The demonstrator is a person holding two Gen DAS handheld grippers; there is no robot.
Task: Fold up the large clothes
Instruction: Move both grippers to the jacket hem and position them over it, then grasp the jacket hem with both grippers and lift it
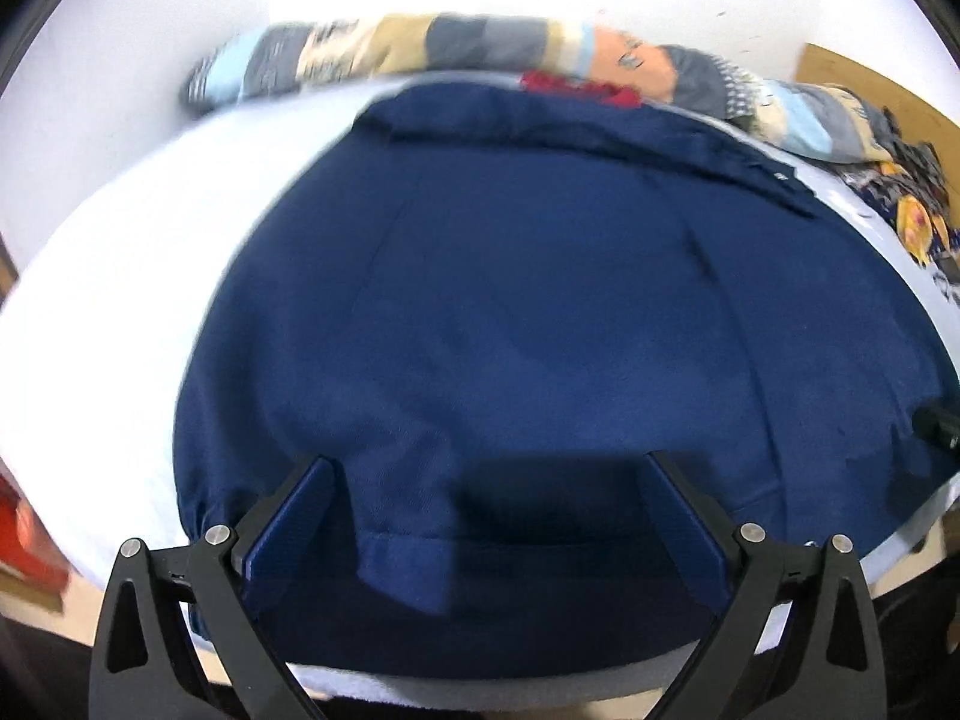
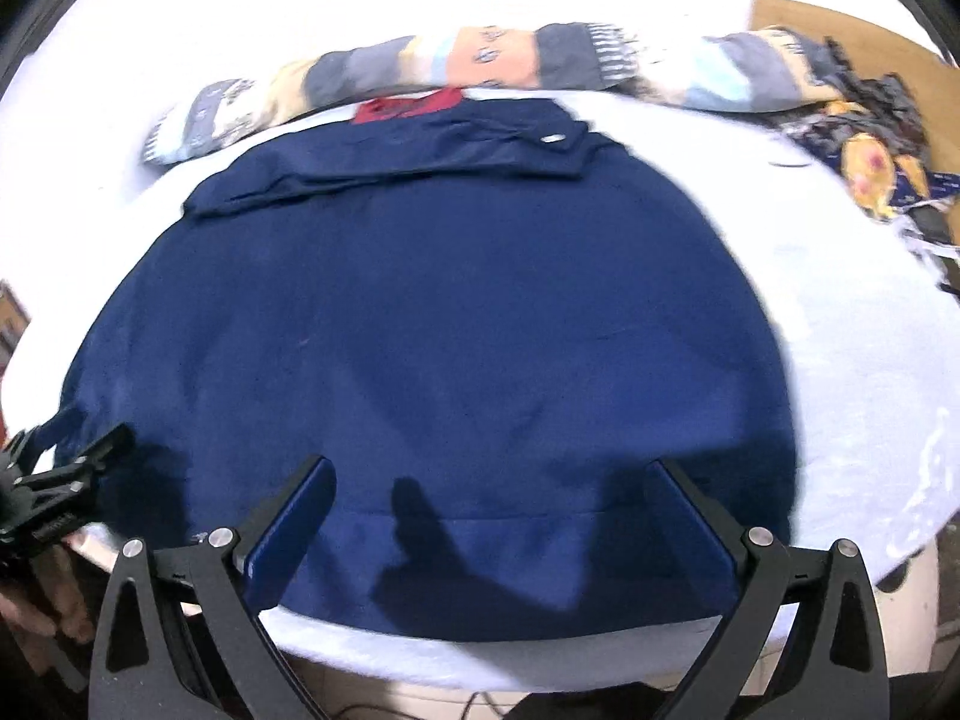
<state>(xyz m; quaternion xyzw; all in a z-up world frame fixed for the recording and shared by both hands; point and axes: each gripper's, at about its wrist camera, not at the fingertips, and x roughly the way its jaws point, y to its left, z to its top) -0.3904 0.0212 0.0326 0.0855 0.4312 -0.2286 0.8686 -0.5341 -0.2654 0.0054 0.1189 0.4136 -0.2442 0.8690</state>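
A large navy blue garment point(image 1: 540, 312) lies spread flat on a white-covered bed point(image 1: 120, 300), with a folded band of cloth along its far edge. It also fills the right wrist view point(image 2: 432, 330). My left gripper point(image 1: 492, 468) is open, its jaws wide apart just above the garment's near hem. My right gripper point(image 2: 495, 471) is open too, above the near hem further right. The left gripper also shows in the right wrist view point(image 2: 90, 450) at the garment's left corner.
A patchwork quilt point(image 2: 480, 60) lies rolled along the far side of the bed, by a white wall. A red cloth point(image 2: 408, 105) peeks out behind the garment. More patterned clothes point(image 2: 870, 168) lie at the far right. A red box point(image 1: 30, 546) stands at the left.
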